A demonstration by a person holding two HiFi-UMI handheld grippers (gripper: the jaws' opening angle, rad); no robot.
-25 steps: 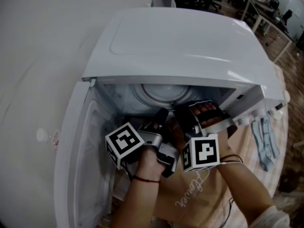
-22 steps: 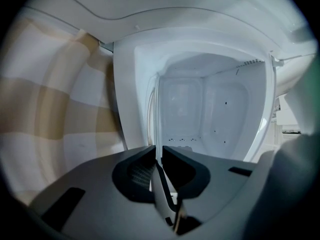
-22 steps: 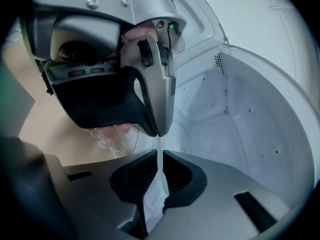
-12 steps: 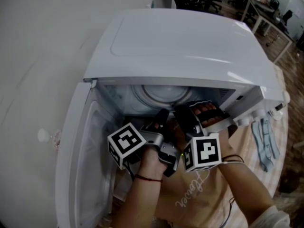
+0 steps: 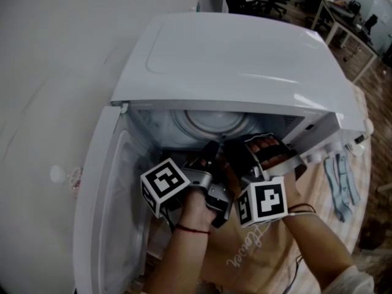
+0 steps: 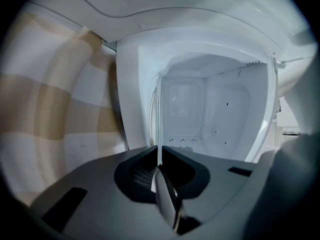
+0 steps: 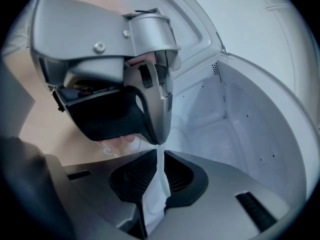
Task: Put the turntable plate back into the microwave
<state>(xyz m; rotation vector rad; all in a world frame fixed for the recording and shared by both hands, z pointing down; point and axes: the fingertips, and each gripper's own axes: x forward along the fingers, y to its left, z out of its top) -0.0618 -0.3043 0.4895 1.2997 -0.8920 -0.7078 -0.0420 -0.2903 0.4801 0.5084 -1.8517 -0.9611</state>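
left gripper (image 6: 160, 150): jaws nearly together, pinched on the thin rim of the turntable plate (image 5: 211, 124). The glass runs edge-on straight ahead from the tips.
right gripper (image 7: 159, 156): jaws closed on the same rim, with glass showing between the pads and back towards the handle. The left gripper's tips sit just ahead and above, almost touching.
plate: inside the cavity (image 6: 215, 109) of the microwave (image 5: 245, 60), ahead of both tools, with its near edge in both grips.
door (image 5: 113, 207): swung wide open, on the left gripper's outer side, away from the right one.
done: plate is through the opening and looks mostly inside.
left: my read is settle it on the floor centre, let go, then back both tools out. Shutting the door may follow.
hidden: the cavity floor under the plate and any hub or roller ring aren't visible, so I can't tell whether it's seated or hovering.
hard to read: the glass is clear, so only its rim arc shows from the head view, and the far edge is lost under the microwave top. From above, the tools' own bodies mask the pinch points.
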